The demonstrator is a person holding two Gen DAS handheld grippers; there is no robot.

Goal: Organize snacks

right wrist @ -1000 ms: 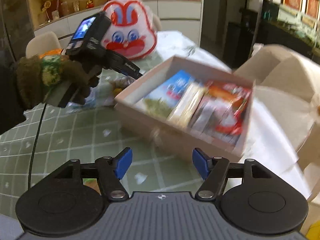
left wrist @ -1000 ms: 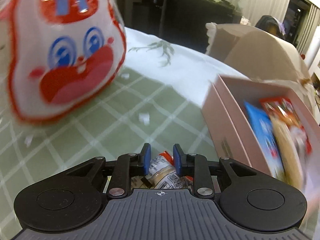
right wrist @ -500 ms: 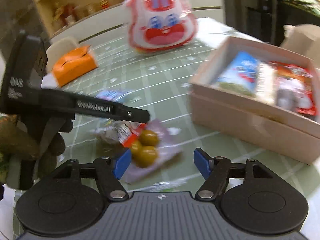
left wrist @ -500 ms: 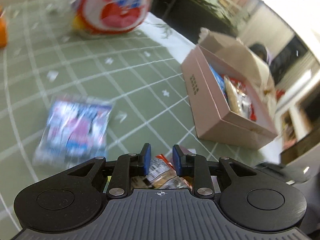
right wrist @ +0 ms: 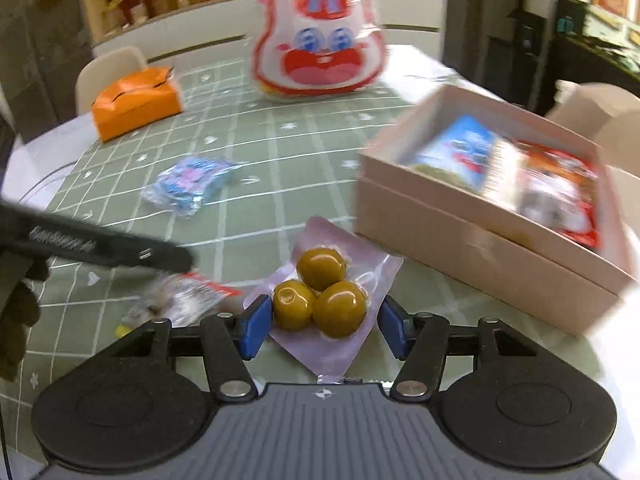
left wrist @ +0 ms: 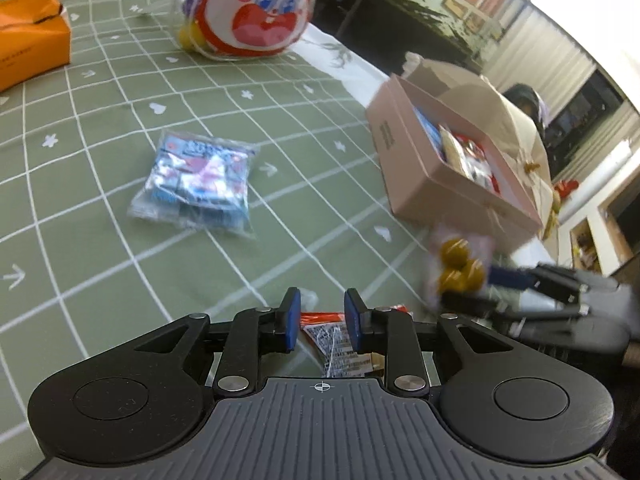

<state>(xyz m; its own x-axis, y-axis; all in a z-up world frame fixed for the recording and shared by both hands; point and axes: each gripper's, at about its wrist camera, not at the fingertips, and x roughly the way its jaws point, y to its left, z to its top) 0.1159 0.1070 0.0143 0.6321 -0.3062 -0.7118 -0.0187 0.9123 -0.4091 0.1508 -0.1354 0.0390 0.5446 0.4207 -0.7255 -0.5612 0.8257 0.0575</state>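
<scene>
Blue-padded right hand-held gripper (right wrist: 324, 322) closing around a pouch of green olives (right wrist: 320, 296); left hand-held gripper (left wrist: 322, 320) clamps a red-edged snack packet (left wrist: 336, 344)

On the desk (right wrist: 280, 152) the rabbit-faced bag (right wrist: 320, 36) stood at the far side, with the tissue box (right wrist: 136, 102) to its left. The open box (right wrist: 480, 240) lay to the right (several snack packets inside it). The wrapped packet (right wrist: 192, 182) lay mid-desk, left of the box. Nearer, the pouch of three round snacks (right wrist: 320, 296) lay just before the box, between the right tool's (right wrist: 324, 326) jaws.
</scene>
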